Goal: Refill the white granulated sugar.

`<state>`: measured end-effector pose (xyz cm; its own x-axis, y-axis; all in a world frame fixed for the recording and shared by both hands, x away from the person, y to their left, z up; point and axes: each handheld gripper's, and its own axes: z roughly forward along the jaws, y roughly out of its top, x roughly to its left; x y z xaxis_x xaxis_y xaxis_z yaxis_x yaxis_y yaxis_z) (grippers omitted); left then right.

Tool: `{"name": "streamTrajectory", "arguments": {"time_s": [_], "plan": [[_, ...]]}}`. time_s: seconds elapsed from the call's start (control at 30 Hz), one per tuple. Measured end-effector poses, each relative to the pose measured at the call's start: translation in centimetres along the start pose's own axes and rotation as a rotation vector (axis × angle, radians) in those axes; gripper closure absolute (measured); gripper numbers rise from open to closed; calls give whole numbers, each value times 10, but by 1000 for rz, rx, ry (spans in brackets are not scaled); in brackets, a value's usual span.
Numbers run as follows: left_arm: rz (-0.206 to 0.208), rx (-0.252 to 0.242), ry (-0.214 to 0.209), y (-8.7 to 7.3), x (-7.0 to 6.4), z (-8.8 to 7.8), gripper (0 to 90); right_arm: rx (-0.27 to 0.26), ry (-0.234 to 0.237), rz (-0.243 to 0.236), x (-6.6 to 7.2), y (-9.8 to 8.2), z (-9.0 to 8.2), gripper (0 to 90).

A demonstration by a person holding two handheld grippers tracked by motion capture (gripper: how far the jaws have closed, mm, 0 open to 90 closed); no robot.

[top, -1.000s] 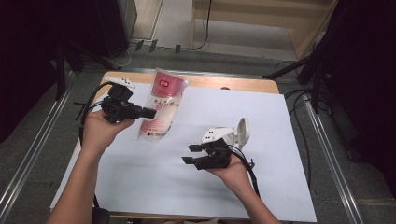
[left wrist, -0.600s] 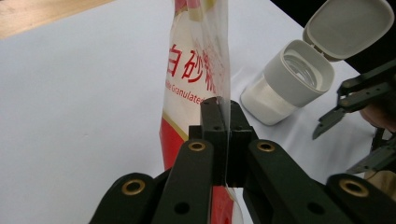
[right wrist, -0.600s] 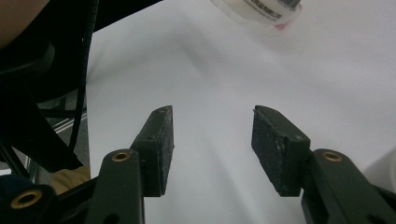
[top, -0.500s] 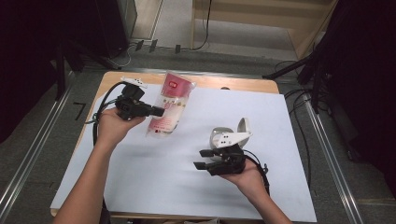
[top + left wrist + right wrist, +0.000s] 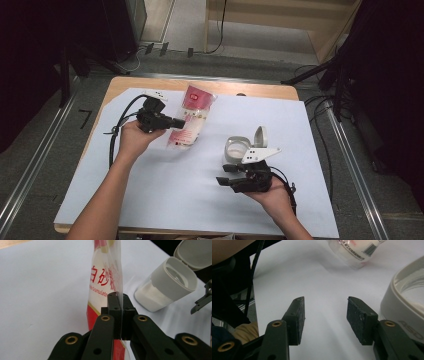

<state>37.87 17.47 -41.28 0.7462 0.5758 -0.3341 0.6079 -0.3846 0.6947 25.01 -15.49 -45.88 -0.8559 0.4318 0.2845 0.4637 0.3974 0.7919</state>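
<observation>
Gripping sugar bag (image 5: pixel 191 120) at edge: left claw (image 5: pixel 176 122) clamped tight on thin plastic film, seen upper centre of high view; bag lifted, slanted above table (image 5: pixel 165 200). Bag top appears not yet opened, though seal cannot be told for sure. White jar (image 5: pixel 240 148) stood right of centre, flip lid already swung open, some white grains inside. Right claw (image 5: pixel 226 179) held about half open, empty, lower right, just beside jar. Judged left: opening bag, pouring sugar into jar, lid shutting.
</observation>
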Motion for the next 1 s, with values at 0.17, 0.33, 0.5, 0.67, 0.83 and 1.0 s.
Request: {"name": "streamTrajectory", "arguments": {"time_s": [0.17, 0.33, 0.5, 0.67, 0.83, 1.0], "plan": [[30, 1, 17, -5, -1, -5, 900, -7, -7, 21, -3, -4, -3, 490], [46, 7, 2, -13, -2, -9, 900, -6, -17, 5, -2, -6, -4, 489], [46, 5, 5, -19, 0, -14, 900, -5, -28, 3, 0, -7, -6, 488], [35, -9, -1, -25, 3, -16, 900, -2, -33, 6, -1, -8, -7, 483], [51, -6, 2, -33, 5, -20, 895, -8, -49, -7, 0, -7, -6, 484], [71, 6, -3, -40, 5, -25, 892, -7, -50, -5, -1, -8, -6, 485]]}}
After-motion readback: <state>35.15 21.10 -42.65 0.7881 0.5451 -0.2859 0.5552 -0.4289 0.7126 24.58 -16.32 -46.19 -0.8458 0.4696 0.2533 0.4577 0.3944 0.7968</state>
